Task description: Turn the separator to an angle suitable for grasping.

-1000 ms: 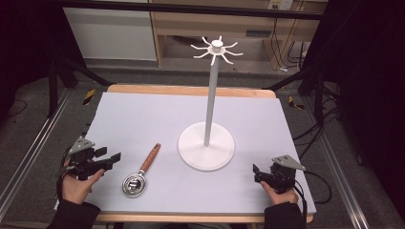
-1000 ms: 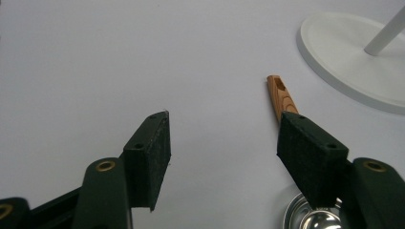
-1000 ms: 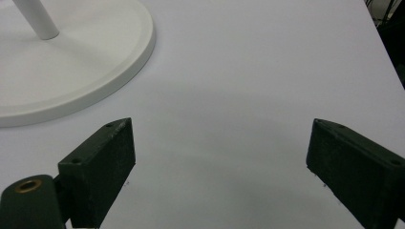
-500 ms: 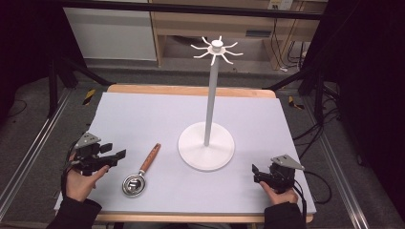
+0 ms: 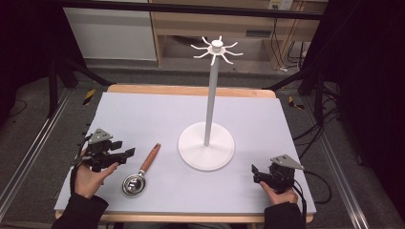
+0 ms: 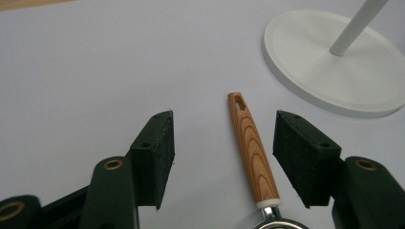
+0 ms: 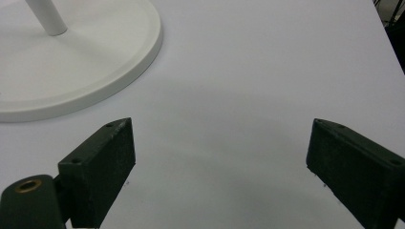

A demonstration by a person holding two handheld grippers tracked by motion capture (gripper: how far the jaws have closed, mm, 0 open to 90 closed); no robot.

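A small metal strainer point(image 5: 133, 183) with a wooden handle point(image 5: 150, 158) lies on the white table mat, left of centre. In the left gripper view the handle point(image 6: 250, 148) runs up between the two black jaws, nearer the right one, untouched. My left gripper point(image 5: 128, 153) is open, just left of the handle and above the mat. A white stand point(image 5: 206, 145) with a round base, a tall pole and hooks point(image 5: 217, 48) at the top rises mid-table. My right gripper point(image 5: 255, 172) rests open at the front right, with bare mat between its jaws point(image 7: 219, 157).
The stand's base point(image 6: 334, 62) lies just beyond the handle's tip and to the right. The same base point(image 7: 71, 57) sits to the upper left in the right gripper view. The table's wooden edge point(image 5: 191, 89) runs along the far side. Cables trail on the floor at right.
My left gripper has moved forward and to the right, closing in on the strainer's wooden handle. The right gripper has stayed put.
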